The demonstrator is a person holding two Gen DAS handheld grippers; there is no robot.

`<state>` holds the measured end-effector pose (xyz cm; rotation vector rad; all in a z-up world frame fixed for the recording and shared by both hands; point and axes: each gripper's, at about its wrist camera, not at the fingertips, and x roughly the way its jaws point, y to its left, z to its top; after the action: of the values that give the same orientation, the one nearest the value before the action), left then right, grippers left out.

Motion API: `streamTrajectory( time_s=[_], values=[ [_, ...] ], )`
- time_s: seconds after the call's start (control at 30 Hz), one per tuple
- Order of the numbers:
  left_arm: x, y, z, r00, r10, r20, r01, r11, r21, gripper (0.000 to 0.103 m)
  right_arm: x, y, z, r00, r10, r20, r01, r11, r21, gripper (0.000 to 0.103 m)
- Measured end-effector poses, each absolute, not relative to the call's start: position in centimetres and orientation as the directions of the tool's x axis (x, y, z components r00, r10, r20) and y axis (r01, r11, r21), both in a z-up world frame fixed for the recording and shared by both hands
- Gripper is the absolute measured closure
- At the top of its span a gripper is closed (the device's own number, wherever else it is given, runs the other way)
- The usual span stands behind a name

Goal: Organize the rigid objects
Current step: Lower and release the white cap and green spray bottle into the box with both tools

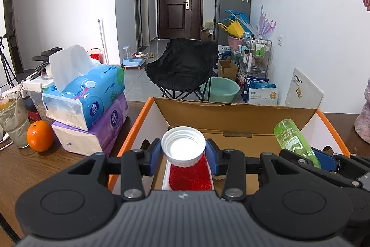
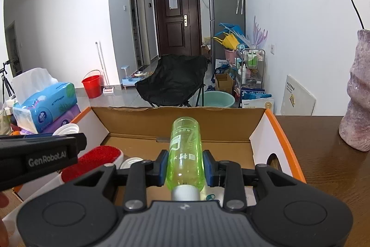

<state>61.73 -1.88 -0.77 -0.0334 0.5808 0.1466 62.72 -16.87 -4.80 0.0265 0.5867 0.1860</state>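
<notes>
Right now the left gripper (image 1: 183, 152) has its jaws clamped on a white cap (image 1: 183, 143), open side facing the camera, held level above a red brush (image 1: 190, 175) lying in the cardboard box (image 1: 233, 108). Likewise the right gripper (image 2: 185, 167) has its jaws clamped on a green bottle (image 2: 185, 149), which points forward over the box floor, white cap end nearest the camera. Both grippers sit side by side above the box on the wooden bench (image 2: 323, 154). Only the left wrist view shows the orange (image 1: 40, 136) beside the stacked tissue packs (image 1: 92, 103). Only the right wrist view shows the purple vase (image 2: 359, 94) and a second white lid (image 2: 131, 162) next to the brush.
</notes>
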Motion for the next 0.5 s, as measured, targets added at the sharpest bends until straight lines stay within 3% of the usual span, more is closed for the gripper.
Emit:
streamTrajectory(
  time_s=[0.13,0.17,0.2,0.27,0.3,0.33,0.43,0.5],
  values=[
    [61.6,-2.0,-0.8,0.823,0.113,-0.556,-0.131,0.991,0.008,0.060,62.9,-17.1,-4.9,0.799,0.177,-0.574,-0.163,0.984,0.076,0.073],
    [61.5,-1.9,-0.7,0.824,0.109,-0.555,-0.128,0.992,0.004,0.055,62.8,-17.3,-4.8,0.802,0.166,-0.573,-0.152,0.986,0.074,0.070],
    [61.4,-1.9,-0.6,0.825,0.108,-0.555,-0.129,0.992,0.002,0.043,62.8,-17.3,-4.6,0.804,0.155,-0.574,-0.142,0.988,0.068,0.065],
    [61.1,-1.7,-0.3,0.829,0.116,-0.547,-0.141,0.990,-0.005,0.022,62.5,-17.7,-4.3,0.811,0.138,-0.569,-0.127,0.990,0.060,0.036],
    [60.9,-1.6,-0.2,0.835,0.120,-0.537,-0.145,0.989,-0.004,0.021,62.4,-17.9,-4.1,0.819,0.125,-0.559,-0.116,0.992,0.052,0.027],
    [60.8,-1.6,0.0,0.837,0.120,-0.534,-0.142,0.990,-0.001,0.020,62.2,-18.1,-3.9,0.826,0.113,-0.553,-0.109,0.993,0.041,0.020],
    [60.4,-1.1,0.5,0.844,0.123,-0.522,-0.153,0.988,-0.015,0.002,62.0,-18.6,-3.6,0.834,0.097,-0.543,-0.093,0.995,0.036,0.003],
    [60.1,-1.0,0.8,0.849,0.142,-0.509,-0.169,0.986,-0.007,0.000,61.9,-18.8,-3.5,0.836,0.094,-0.540,-0.086,0.995,0.040,0.000]
  ],
)
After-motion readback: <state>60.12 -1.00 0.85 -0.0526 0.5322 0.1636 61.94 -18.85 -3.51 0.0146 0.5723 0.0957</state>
